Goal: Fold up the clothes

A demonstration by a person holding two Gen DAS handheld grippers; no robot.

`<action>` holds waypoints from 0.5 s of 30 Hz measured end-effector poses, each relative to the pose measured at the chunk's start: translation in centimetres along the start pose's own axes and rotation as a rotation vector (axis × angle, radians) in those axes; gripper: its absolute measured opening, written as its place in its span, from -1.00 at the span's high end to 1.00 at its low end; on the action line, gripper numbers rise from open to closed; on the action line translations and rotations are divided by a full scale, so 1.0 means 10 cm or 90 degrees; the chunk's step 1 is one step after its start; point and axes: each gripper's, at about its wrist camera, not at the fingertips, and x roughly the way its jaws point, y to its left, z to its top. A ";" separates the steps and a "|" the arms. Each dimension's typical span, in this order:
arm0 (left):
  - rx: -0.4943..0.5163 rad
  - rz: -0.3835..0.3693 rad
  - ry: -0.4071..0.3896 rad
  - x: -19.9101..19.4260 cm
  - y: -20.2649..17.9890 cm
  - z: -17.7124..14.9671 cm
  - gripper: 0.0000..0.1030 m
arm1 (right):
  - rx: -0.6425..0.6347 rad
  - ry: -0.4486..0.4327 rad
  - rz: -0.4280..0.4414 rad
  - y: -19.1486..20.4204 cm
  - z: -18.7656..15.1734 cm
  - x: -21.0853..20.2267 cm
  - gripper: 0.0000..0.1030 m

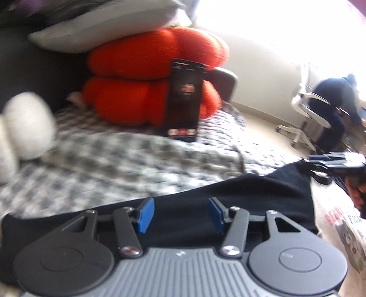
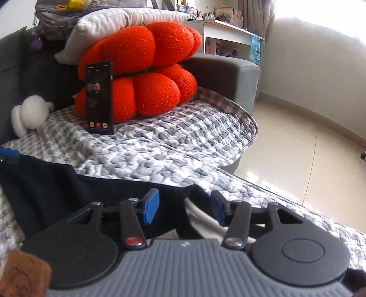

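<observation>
A black garment [image 1: 251, 196] lies spread over the grey checked quilt [image 1: 114, 164], running under both tools. My left gripper [image 1: 180, 213] stands open just above the garment, with its blue pads [image 1: 146, 214] apart and dark cloth showing in the gap. At the right edge of that view, the right gripper [image 1: 320, 158] sits at the garment's far corner, with a hand [image 1: 356, 194] behind it. In the right wrist view my right gripper [image 2: 184, 206] is open over the black garment [image 2: 45, 182] and a fold of white cloth [image 2: 205, 221]. A white printed garment [image 1: 338, 219] lies beside the black one.
Two orange pumpkin cushions [image 2: 141, 68] are stacked under a white pillow [image 2: 119, 20] at the sofa's back, with a phone [image 2: 99, 96] leaning on them. A white plush toy [image 2: 29, 114] lies to the left. A person sits in an office chair [image 1: 306, 114] across the tiled floor [image 2: 297, 137].
</observation>
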 end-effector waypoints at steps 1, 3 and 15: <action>0.011 -0.008 0.002 0.05 -0.07 0.00 -0.05 | 0.000 0.000 0.002 -0.02 0.00 0.03 -0.05; 0.032 -0.018 0.007 0.15 -0.18 -0.02 -0.06 | 0.000 -0.001 0.008 -0.06 -0.01 0.10 -0.05; 0.075 -0.029 0.035 0.43 -0.38 -0.09 -0.15 | -0.030 -0.056 -0.014 0.03 0.02 0.11 0.81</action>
